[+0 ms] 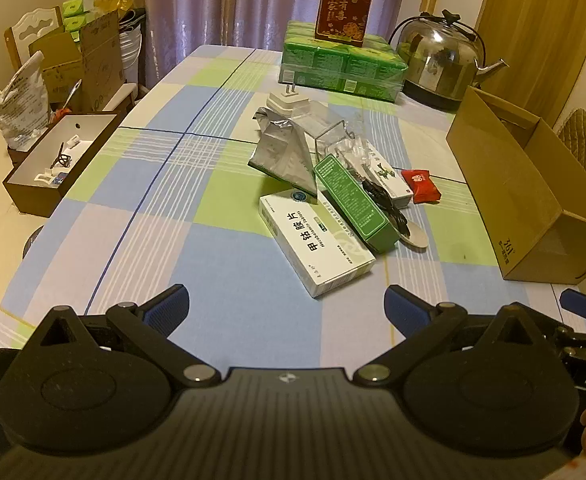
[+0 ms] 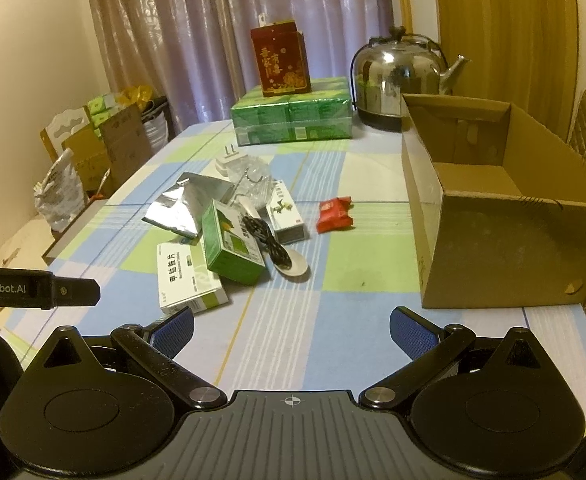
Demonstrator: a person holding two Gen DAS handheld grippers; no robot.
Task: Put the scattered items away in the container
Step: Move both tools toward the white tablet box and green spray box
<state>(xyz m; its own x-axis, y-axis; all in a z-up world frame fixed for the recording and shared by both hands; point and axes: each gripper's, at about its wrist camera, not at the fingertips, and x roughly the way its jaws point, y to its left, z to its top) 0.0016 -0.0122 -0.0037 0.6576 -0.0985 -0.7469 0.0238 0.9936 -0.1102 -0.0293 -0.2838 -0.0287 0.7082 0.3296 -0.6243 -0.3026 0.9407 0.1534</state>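
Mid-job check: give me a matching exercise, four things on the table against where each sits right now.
Things:
1. red candy packet
2. dark red gift box
3. black cable
4. open brown cardboard box

Places:
A. on the green wrapped tissue packs
B. at the table's right edge, nothing visible inside
C. draped over the green carton and white spoon
D. alone on the checked tablecloth, right of the pile

Pairs: 1-D, 2-A, 3-C, 4-B

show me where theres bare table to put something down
Free: the near strip between both open grippers and the white medicine box; the patch between the red packet and the cardboard box; the left half toward the brown tray. Crowded: the middle pile around the green box.
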